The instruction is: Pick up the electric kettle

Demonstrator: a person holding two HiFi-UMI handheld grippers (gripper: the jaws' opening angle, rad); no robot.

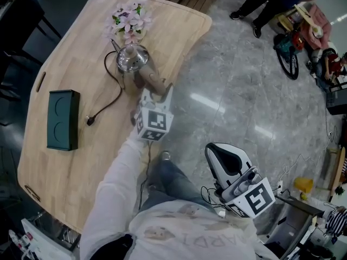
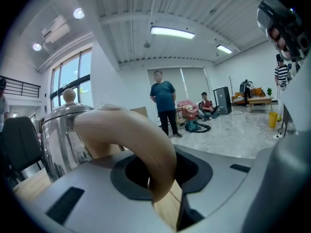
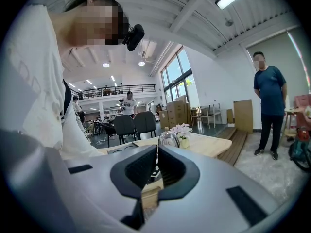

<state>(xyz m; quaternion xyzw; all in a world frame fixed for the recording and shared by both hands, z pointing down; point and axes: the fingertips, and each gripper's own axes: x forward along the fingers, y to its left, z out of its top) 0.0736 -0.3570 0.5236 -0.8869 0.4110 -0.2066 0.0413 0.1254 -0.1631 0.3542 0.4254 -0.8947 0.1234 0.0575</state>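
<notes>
The steel electric kettle (image 1: 132, 58) stands at the far end of the wooden table (image 1: 81, 161), near its right edge. Its tan curved handle (image 1: 150, 80) points toward me. My left gripper (image 1: 157, 91) is shut on that handle. In the left gripper view the handle (image 2: 131, 140) arches down between the two dark pads, with the kettle's shiny body (image 2: 60, 140) behind it at the left. A black cord (image 1: 111, 99) runs from the kettle to a loose plug (image 1: 90, 121). My right gripper (image 1: 214, 151) hangs over the floor at the lower right, shut and empty; its view shows the kettle (image 3: 168, 139) far off.
A dark green box (image 1: 63, 119) lies at the table's left side. A small vase of pale flowers (image 1: 129, 21) stands just behind the kettle. A person in blue (image 2: 164, 106) stands on the grey floor beyond the table. A bicycle (image 1: 287, 56) is parked at the upper right.
</notes>
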